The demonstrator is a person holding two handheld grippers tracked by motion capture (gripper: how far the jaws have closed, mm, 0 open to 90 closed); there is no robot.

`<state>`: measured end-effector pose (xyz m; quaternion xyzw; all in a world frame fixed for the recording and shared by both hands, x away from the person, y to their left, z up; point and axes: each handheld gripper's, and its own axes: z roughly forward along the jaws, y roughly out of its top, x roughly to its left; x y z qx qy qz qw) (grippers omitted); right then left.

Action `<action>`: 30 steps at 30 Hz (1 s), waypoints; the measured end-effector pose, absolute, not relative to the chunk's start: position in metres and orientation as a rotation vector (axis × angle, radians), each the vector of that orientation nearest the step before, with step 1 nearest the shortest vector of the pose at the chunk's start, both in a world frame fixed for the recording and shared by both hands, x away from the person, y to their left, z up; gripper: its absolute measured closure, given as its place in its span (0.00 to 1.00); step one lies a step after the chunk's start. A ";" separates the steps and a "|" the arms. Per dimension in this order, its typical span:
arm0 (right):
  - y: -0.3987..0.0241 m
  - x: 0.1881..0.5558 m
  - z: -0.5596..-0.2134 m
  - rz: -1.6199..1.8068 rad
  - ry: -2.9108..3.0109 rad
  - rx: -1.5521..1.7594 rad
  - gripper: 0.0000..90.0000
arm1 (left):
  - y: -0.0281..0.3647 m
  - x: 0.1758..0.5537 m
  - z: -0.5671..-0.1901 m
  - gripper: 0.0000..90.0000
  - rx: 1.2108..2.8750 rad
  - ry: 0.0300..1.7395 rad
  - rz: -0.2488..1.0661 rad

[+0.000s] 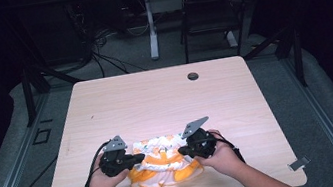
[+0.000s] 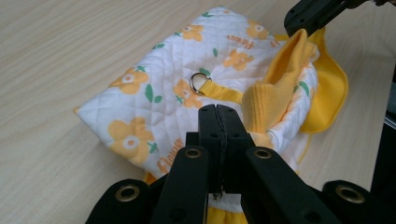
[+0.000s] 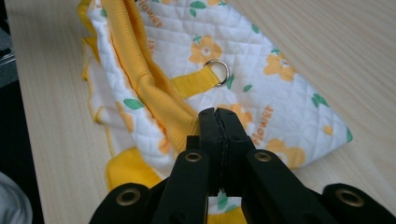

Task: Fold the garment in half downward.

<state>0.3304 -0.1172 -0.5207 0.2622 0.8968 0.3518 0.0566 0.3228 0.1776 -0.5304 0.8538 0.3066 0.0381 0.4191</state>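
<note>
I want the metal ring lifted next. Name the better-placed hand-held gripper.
Hard to separate: the left hand-held gripper and right hand-held gripper are both shut on the white quilted flower-print garment, equally near the ring. Right, marginally.

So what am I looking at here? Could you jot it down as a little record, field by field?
Setting: pale wooden table, person's forearms coming in from the near edge
Main item: small quilted garment, white with orange flowers and yellow trim, lying near the front edge
Detail: metal ring on a yellow strap on top of it
Left tongs: jaws closed, pinching the garment's edge
Right tongs: jaws closed, pinching the opposite edge
Background: dark room, chair and cables beyond the table
</note>
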 end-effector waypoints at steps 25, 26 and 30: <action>-0.127 0.297 -0.554 1.051 2.801 0.796 1.00 | 0.176 0.296 -0.562 1.00 2.209 0.751 0.063; -0.127 0.296 -0.556 1.052 2.804 0.799 1.00 | 0.176 0.296 -0.563 1.00 2.212 0.752 0.066; -0.128 0.296 -0.559 1.048 2.801 0.808 1.00 | 0.177 0.297 -0.567 1.00 2.205 0.757 0.065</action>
